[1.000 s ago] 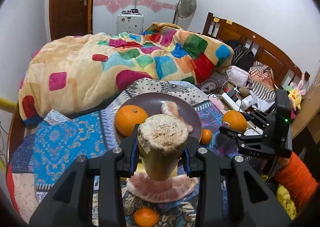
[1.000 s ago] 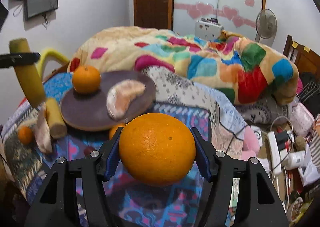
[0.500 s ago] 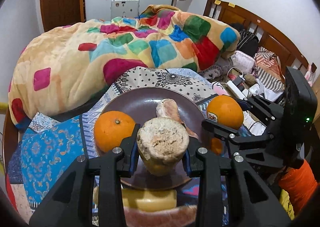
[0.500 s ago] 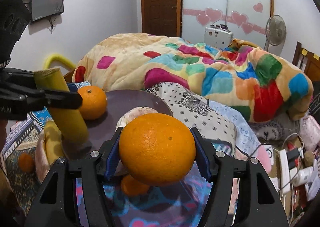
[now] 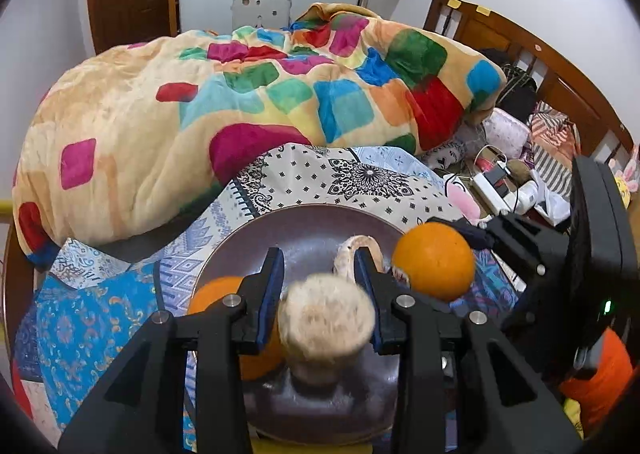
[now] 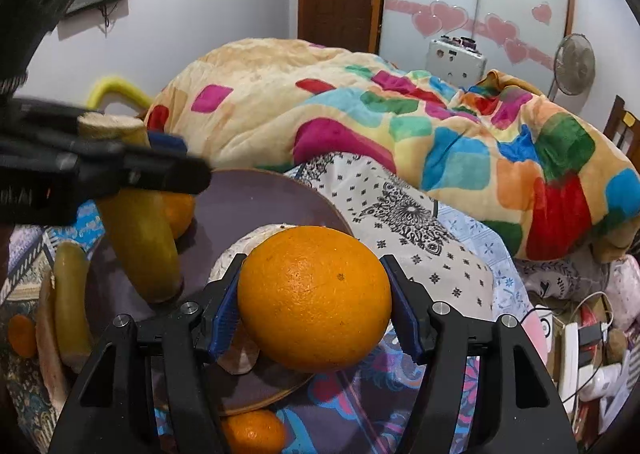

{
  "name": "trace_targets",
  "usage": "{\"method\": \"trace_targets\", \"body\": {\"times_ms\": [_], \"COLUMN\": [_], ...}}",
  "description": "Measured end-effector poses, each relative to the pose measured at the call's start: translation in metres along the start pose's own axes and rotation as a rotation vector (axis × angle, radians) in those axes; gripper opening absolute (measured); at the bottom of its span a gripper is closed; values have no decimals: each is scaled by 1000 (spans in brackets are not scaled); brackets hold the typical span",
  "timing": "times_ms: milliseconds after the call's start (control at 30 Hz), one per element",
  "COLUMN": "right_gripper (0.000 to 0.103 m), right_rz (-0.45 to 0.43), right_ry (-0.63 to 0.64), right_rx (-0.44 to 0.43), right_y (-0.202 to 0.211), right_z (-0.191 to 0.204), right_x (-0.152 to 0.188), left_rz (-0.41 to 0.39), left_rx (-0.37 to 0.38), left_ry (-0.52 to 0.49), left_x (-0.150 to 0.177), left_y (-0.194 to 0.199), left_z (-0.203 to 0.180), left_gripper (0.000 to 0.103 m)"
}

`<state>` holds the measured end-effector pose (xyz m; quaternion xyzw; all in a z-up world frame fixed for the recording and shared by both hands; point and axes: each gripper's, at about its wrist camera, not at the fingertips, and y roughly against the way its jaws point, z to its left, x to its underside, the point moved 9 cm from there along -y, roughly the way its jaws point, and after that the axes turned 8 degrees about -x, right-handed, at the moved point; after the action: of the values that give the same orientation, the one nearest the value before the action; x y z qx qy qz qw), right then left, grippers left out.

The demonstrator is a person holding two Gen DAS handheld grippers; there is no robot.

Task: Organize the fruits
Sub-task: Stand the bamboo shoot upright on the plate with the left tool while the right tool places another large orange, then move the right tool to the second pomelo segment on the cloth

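Observation:
My left gripper (image 5: 320, 278) is shut on a yellow banana piece (image 5: 326, 320) with a fuzzy cut top. In the right wrist view the banana piece (image 6: 140, 242) stands tilted with its lower end on the dark purple plate (image 6: 260, 194). My right gripper (image 6: 314, 270) is shut on a large orange (image 6: 316, 298), held just above the plate's near right rim (image 5: 308, 222). On the plate lie a second orange (image 5: 212, 298) and a pale pomelo segment (image 5: 354, 248), partly hidden behind the fingers.
Off the plate to the left lie another banana piece (image 6: 70, 294), a pomelo wedge (image 6: 46, 350) and a small mandarin (image 6: 22, 334). Another mandarin (image 6: 252, 432) sits under the plate's near edge. A bulky colourful blanket (image 5: 240, 102) rises behind; clutter and cables (image 5: 504, 186) fill the right.
Both grippers moved forward over the plate. The banana piece came down until its lower end met the plate, and the large orange drew in over the plate's right rim.

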<state>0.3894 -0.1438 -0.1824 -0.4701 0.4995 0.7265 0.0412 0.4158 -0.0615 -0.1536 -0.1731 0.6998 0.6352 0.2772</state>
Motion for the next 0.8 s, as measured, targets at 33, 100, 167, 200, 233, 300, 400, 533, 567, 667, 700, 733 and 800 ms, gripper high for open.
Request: {"method": "trace_targets", "body": {"times_ms": [33,100,167,200,233,300,400,533,567,667,700,733,800], "right_gripper": [62,63,63,63,63,63,67,71,71,71,72,72,74], "right_rz": [4,14,17,20,22,21,14,-21,-31,-60,-70,-74,-83], "right_ry": [2,5,13,18,24,37,43,44,42,41,42,41,37], "right_rx": [-8,-16,-5,-1,4,8,6,7,4,10,5,0,-7], "right_y": [0,-2,-1,-2,-1,1,6,20,24,37,42,45,52], "right_z": [1,2,3,4,4,6,9,13,14,18,20,22,26], "right_x": [0,0,1,1,1,2,2,-3,-4,-9,-10,-10,-9], "left_rz": [4,1,-8,-14,-16,-23,-45,-77,-96,-148,-163,-173,-187], "left_rx": [2,-6,-40,-56,-65,-67,-67,-71,-72,-88,-96,-101,-115], "left_ry": [4,3,-6,-14,-23,-32,-39,-40,-38,-35,-34,-33,-35], "left_x": [-1,-1,-2,-2,-2,-2,-2,-4,-5,-5,-3,-2,4], "left_y": [-1,-4,-7,-8,-8,-6,5,27,36,59,67,72,83], "left_z": [0,-1,-1,-1,-2,-2,-1,2,3,9,12,14,20], "left_gripper": [35,41,56,58,58,59,59,62,63,67,68,68,68]}}
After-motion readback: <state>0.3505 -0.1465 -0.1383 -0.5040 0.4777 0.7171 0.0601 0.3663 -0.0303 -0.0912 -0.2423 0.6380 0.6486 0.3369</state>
